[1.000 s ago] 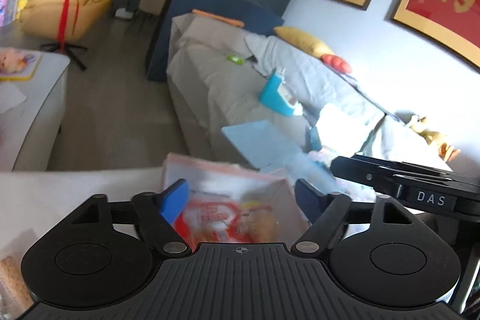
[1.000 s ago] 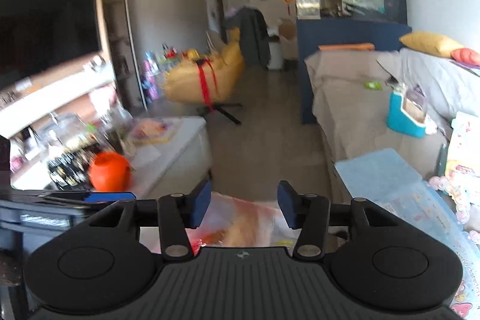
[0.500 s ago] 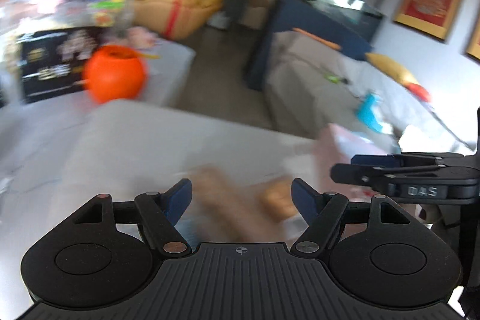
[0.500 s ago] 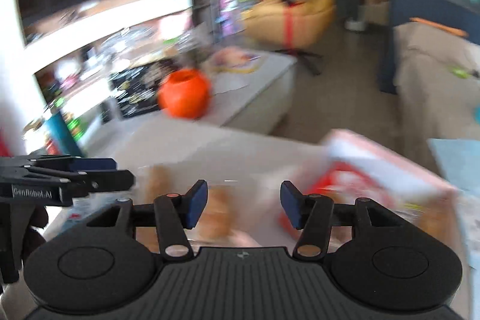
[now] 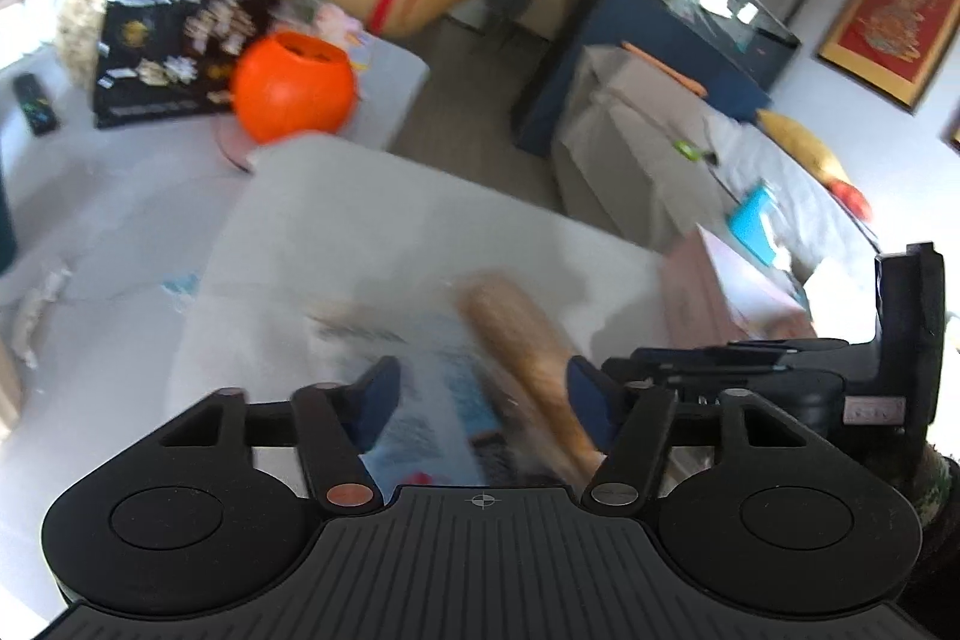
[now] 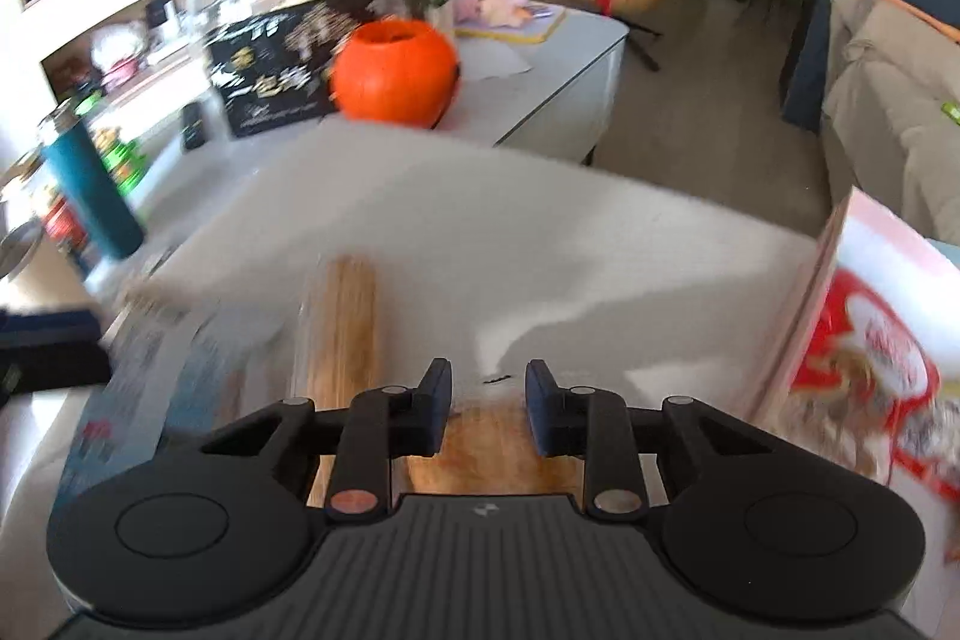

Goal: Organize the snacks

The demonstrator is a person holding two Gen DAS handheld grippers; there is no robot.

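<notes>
The left gripper [image 5: 480, 397] is closing, its pads not yet pressing anything; a long tan packet [image 5: 528, 358] lies on the white table [image 5: 372, 244] between its fingers, hard by the right one, with a blue-and-white packet [image 5: 420, 400] under the left finger; a hasty clench may pinch only film or drag both; the right gripper [image 6: 487, 409] is clenched, jaws narrowed over a second tan snack [image 6: 498, 439] just below them, though whether they hold it I cannot tell; a weak nip would let it slip; right of it leans a pink-and-red snack bag [image 6: 870, 352], easily toppled; motion blur leaves every label unreadable.
</notes>
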